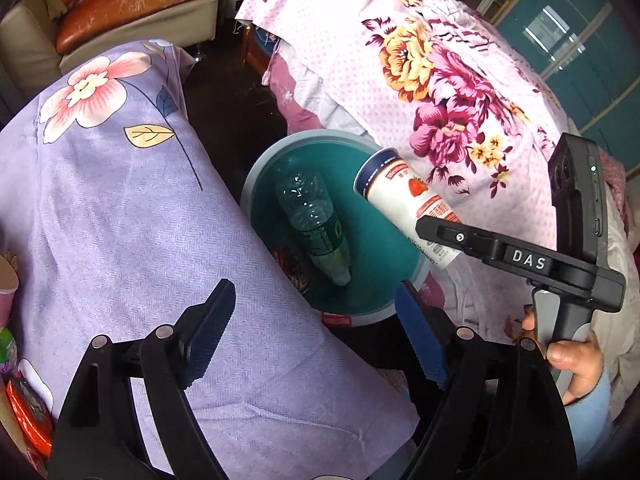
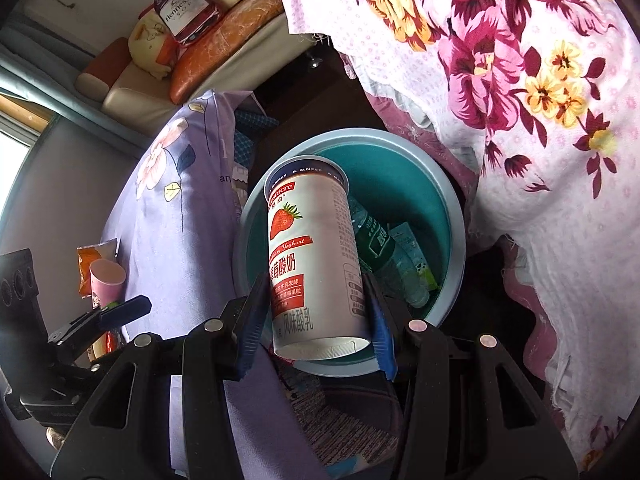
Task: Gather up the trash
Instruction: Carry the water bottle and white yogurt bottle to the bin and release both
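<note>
A teal trash bin (image 1: 256, 184) (image 2: 452, 216) stands on the floor between two cloth-covered surfaces. A clear plastic bottle (image 1: 316, 228) (image 2: 384, 252) lies inside it, with a small carton (image 2: 412, 248) beside it. My right gripper (image 2: 316, 320) is shut on a white strawberry yoghurt cup (image 2: 312, 256) (image 1: 404, 204), held tilted over the bin's rim. My left gripper (image 1: 312, 332) is open and empty, above the lilac cloth near the bin's edge. It also shows in the right wrist view (image 2: 124, 308).
A lilac floral cloth (image 1: 120, 200) covers the left surface; a pink floral cloth (image 1: 440, 80) covers the right. A pink paper cup (image 2: 106, 280) and an orange snack wrapper (image 2: 90, 256) lie on the lilac cloth. A sofa (image 1: 120, 12) stands behind.
</note>
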Available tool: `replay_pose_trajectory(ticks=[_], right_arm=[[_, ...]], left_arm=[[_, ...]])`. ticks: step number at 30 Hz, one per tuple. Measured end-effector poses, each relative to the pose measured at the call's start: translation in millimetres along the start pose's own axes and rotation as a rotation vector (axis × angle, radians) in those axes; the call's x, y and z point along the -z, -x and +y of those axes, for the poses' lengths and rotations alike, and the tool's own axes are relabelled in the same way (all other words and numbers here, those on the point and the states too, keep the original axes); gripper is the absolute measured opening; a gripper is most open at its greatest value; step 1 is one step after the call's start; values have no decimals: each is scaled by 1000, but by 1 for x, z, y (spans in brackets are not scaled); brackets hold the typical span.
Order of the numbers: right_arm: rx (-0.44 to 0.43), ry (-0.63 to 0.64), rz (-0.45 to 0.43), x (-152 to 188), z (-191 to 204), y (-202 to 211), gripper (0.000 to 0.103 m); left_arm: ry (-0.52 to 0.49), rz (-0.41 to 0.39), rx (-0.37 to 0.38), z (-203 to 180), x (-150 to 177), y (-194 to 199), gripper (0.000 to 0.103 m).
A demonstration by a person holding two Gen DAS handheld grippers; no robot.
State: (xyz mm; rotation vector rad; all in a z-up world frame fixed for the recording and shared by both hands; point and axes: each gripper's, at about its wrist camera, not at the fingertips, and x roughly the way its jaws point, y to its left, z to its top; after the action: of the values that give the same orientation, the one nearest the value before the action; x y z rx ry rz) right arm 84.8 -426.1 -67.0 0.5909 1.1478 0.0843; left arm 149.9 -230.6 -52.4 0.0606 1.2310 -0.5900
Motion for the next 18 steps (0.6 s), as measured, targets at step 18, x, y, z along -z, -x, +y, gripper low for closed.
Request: replay_pose_trajectory(ticks=[18], right_arm=[[51, -4, 58, 10, 23, 0, 76]], left_arm=[[68, -50, 27, 26, 22, 34, 86]])
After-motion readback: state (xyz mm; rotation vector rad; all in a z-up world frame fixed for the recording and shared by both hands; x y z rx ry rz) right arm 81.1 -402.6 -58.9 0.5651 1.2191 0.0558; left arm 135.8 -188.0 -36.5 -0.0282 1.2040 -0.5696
